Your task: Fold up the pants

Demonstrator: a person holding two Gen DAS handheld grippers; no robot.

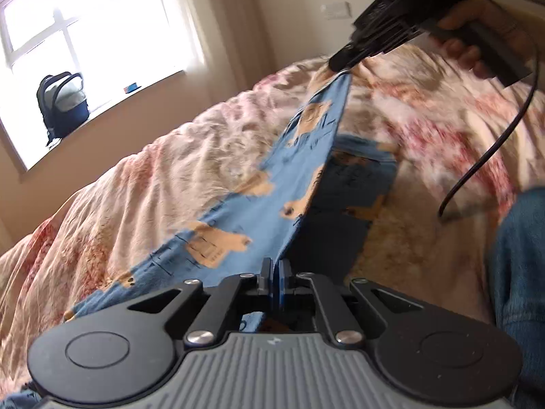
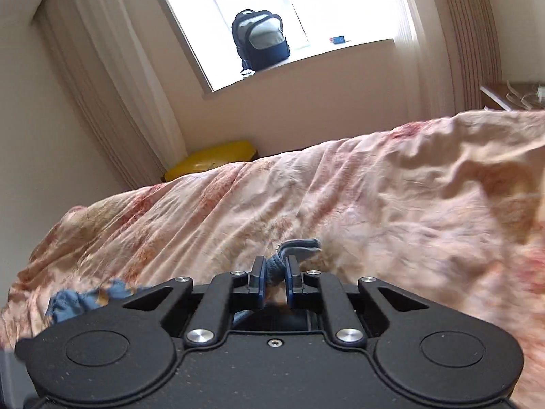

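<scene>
The blue pants (image 1: pixel 272 184) with tan bear prints are stretched taut above the floral bed cover (image 1: pixel 136 184). My left gripper (image 1: pixel 276 267) is shut on the near edge of the pants. My right gripper (image 1: pixel 340 63), held in a hand, is shut on the far edge at the upper right of the left wrist view. In the right wrist view my right gripper (image 2: pixel 275 266) pinches a bunched bit of the blue fabric (image 2: pixel 299 247). More blue fabric (image 2: pixel 85 298) shows at the lower left. Part of the pants hangs folded below the raised edge.
A dark backpack (image 2: pixel 260 39) stands on the window sill (image 2: pixel 340 52). A yellow object (image 2: pixel 211 163) lies beyond the bed by the curtain. The right gripper's cable (image 1: pixel 490 150) hangs over the bed. My jeans-clad leg (image 1: pixel 521 272) is at the right.
</scene>
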